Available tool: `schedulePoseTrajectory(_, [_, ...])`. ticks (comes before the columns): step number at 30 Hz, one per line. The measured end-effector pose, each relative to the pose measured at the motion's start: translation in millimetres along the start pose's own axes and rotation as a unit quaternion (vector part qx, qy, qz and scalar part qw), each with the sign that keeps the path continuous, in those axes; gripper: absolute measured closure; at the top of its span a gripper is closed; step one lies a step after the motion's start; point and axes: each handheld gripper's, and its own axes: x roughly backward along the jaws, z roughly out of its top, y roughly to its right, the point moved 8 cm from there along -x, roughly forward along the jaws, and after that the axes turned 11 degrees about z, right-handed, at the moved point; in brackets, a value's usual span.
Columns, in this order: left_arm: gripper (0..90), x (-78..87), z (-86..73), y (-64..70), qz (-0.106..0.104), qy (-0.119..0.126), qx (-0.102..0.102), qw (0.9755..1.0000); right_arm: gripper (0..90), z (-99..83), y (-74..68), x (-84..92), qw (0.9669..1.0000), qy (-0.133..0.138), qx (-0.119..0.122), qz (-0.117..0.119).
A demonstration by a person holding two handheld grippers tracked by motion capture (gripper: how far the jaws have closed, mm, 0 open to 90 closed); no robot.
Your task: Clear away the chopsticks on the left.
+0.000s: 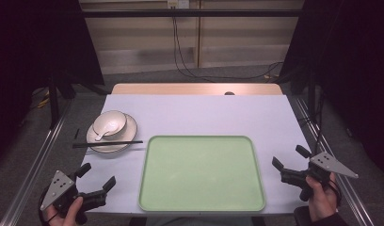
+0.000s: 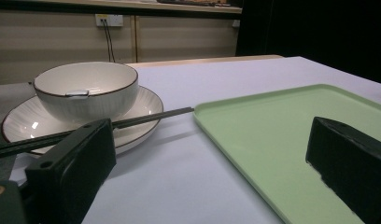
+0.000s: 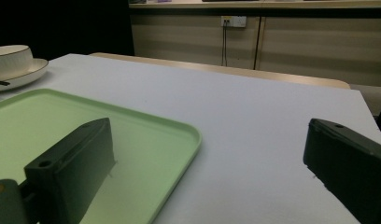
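The bowl [image 1: 109, 123] sits on its plate [image 1: 126, 136] at the left of the white-covered table [image 1: 204, 113], well apart from either gripper, and nothing there looks disturbed. A white spoon [image 1: 102, 135] rests inside the bowl with its handle leaning on the rim, and a pair of dark chopsticks [image 1: 108, 143] lies across the near edge of the plate, one end poking out toward the green tray [image 1: 202, 173]. From the left gripper view the chopsticks [image 2: 153, 116] reach almost to the tray's corner without touching it, as far as I can make out at that low angle.

The tray lies bare in the middle, just beside the plate. So whatever is to be moved, I'd judge none of it has gone across yet; the work looks to be at its very start, with all of it left to do.

The left gripper [image 1: 97, 176] hovers at the near left corner of the table, jaws spread wide with nothing between them, aimed roughly at the dishes. The right gripper [image 1: 288, 157] hangs off the right side of the tray, jaws likewise apart and empty, pointing across the tray's far corner. The left one is nearer the crockery, so I'd expect it to go in first, probably for the chopsticks or the bowl.
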Motion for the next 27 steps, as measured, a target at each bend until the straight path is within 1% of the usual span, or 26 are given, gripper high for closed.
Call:
schedulePoseTrajectory(1, [1.7,0.0,0.6,0.1,0.002,0.004,0.005,1.0,1.4,-0.2,-0.6,-0.8,1.0,-0.004,0.001,0.005])
schedulePoseTrajectory(2, [1.7,0.0,0.6,0.1,0.002,0.004,0.005,1.0,1.4,-0.2,-0.6,-0.8,1.0,-0.004,0.001,0.005])
schedulePoseTrajectory(4, [1.7,1.6,0.3,-0.9,0.001,0.002,0.004,1.0,1.4,0.1,-1.2,-2.6,0.9999,-0.006,0.009,0.003])
schedulePoseTrajectory(5, [1.7,2.8,1.0,-1.6,0.001,0.006,0.004,1.0,1.4,-0.1,-3.5,-4.6,0.9998,-0.007,0.014,0.007])
schedulePoseTrajectory(6, [1.7,3.5,1.0,-2.7,0.007,0.005,0.003,1.0,1.4,-0.2,-5.0,-4.8,0.9998,-0.008,0.012,0.011])
schedulePoseTrajectory(7, [1.7,3.5,1.0,-2.7,0.007,0.005,0.003,1.0,1.4,-0.2,-5.0,-4.8,0.9998,-0.008,0.012,0.011])
schedulePoseTrajectory(8, [1.7,4.2,0.5,-3.7,0.01,0.003,0.001,0.9999,1.4,0.0,-5.2,-5.2,0.9998,-0.007,0.016,0.013])
schedulePoseTrajectory(9, [1.6,4.4,-0.1,-3.9,0.007,0.001,0.002,1.0,1.2,0.4,-5.5,-5.2,0.9998,-0.006,0.016,0.014])
schedulePoseTrajectory(10, [1.6,4.3,-1.8,-5.9,0.01,-0.008,-0.001,0.9999,1.0,0.5,-5.1,-5.3,0.9997,-0.004,0.019,0.013])
schedulePoseTrajectory(11, [1.6,4.3,-2.2,-8.0,0.017,-0.013,0.0,0.9998,0.6,0.8,-6.1,-4.8,0.9998,-0.003,0.013,0.015])
schedulePoseTrajectory(13, [1.6,5.0,-1.4,-10.0,0.013,-0.014,0.001,0.9998,0.1,1.6,-7.6,-4.8,0.9997,0.0,0.012,0.019])
schedulePoseTrajectory(14, [1.5,6.2,-0.8,-13.7,0.015,-0.019,0.001,0.9997,0.0,1.6,-8.9,-5.6,0.9996,0.001,0.018,0.02])
schedulePoseTrajectory(16, [1.2,7.6,-1.7,-20.1,0.016,-0.026,-0.01,0.9995,0.0,0.4,-10.2,-6.2,0.9996,-0.006,0.016,0.023])
schedulePoseTrajectory(18, [1.4,7.6,-2.8,-22.5,0.013,-0.029,-0.009,0.9995,0.0,0.1,-10.0,-7.0,0.9996,-0.007,0.018,0.021])
schedulePoseTrajectory(19, [1.4,7.1,-6.6,-30.0,0.009,-0.043,-0.03,0.9986,0.1,-1.5,-9.7,-7.8,0.9996,-0.013,0.017,0.018])
schedulePoseTrajectory(20, [1.7,7.1,-6.6,-30.0,0.009,-0.043,-0.03,0.9986,0.0,-1.6,-9.5,-8.0,0.9996,-0.012,0.017,0.018])
schedulePoseTrajectory(21, [1.7,4.9,-9.8,-35.7,0.003,-0.052,-0.038,0.9979,0.1,-1.9,-9.6,-7.7,0.9996,-0.014,0.016,0.02])
schedulePoseTrajectory(22, [1.9,4.9,-9.8,-35.7,0.003,-0.052,-0.038,0.9979,0.1,-1.9,-9.6,-7.7,0.9996,-0.014,0.016,0.02])
schedulePoseTrajectory(23, [2.0,1.5,-13.4,-39.6,-0.003,-0.069,-0.043,0.9967,0.4,-1.8,-10.2,-7.9,0.9996,-0.013,0.018,0.02])
schedulePoseTrajectory(24, [2.1,0.0,-14.0,-40.6,-0.004,-0.072,-0.051,0.9961,0.4,-2.0,-10.8,-7.9,0.9995,-0.014,0.017,0.022])
schedulePoseTrajectory(25, [2.4,-0.6,-14.9,-40.8,-0.007,-0.082,-0.058,0.9949,0.6,-2.1,-11.7,-8.3,0.9995,-0.013,0.015,0.023])
schedulePoseTrajectory(26, [2.4,-1.8,-14.4,-40.4,-0.014,-0.085,-0.055,0.9948,0.5,-2.6,-12.5,-8.4,0.9994,-0.015,0.018,0.025])
schedulePoseTrajectory(27, [2.5,-1.8,-14.4,-40.4,-0.014,-0.085,-0.055,0.9948,0.5,-2.6,-12.5,-8.4,0.9994,-0.015,0.018,0.025])
